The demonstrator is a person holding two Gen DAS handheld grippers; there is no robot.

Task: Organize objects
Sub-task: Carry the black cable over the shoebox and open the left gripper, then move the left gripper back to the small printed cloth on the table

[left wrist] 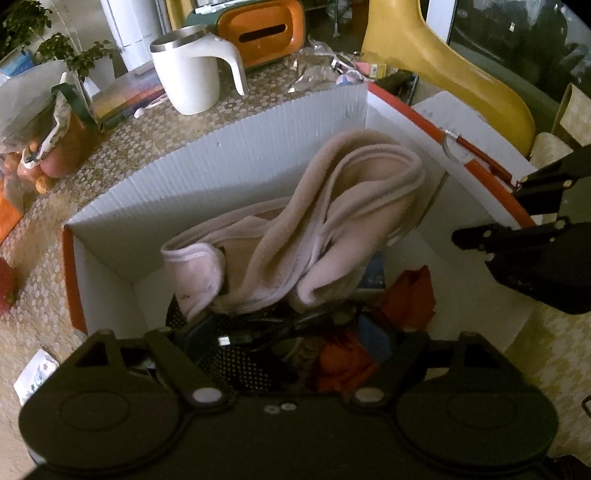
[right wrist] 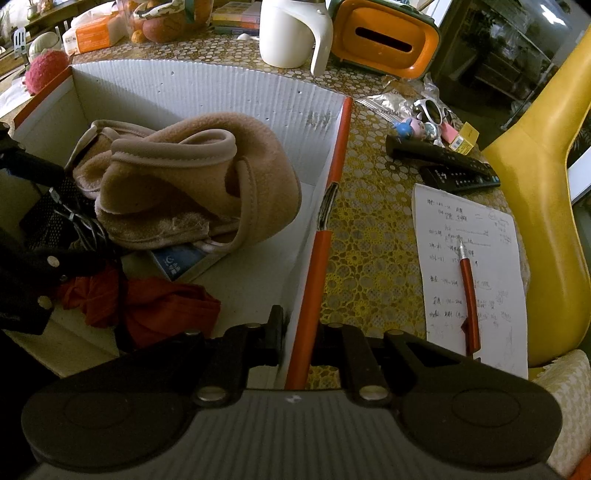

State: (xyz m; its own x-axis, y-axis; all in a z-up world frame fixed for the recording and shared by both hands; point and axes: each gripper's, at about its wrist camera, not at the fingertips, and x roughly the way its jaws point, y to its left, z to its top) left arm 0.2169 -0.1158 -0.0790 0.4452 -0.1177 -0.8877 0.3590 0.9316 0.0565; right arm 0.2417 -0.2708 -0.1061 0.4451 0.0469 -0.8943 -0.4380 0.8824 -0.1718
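Note:
A white corrugated box (left wrist: 192, 173) with an orange rim (right wrist: 321, 258) stands on the patterned table. In it lie a bunched pink fleece cloth (left wrist: 317, 229) (right wrist: 192, 177), a red cloth (right wrist: 159, 306) (left wrist: 406, 295), a blue packet (right wrist: 177, 262) and a black mesh item with cables (left wrist: 229, 354). My left gripper (left wrist: 291, 332) hangs low inside the box over the black mesh item, jaws spread wide, fingertips lost in the dark clutter; it also shows at the left edge (right wrist: 33, 229). My right gripper (right wrist: 295, 347) (left wrist: 517, 206) is shut on the box's right wall at the rim.
Behind the box stand a white mug (left wrist: 188, 74) and an orange tissue holder (left wrist: 262, 33). A bag of fruit (left wrist: 48, 147) sits at the left. Right of the box lie two remotes (right wrist: 443, 158), small toys, sunglasses, and a written sheet with a red pen (right wrist: 469, 280). A yellow chair (right wrist: 546, 184) borders the table.

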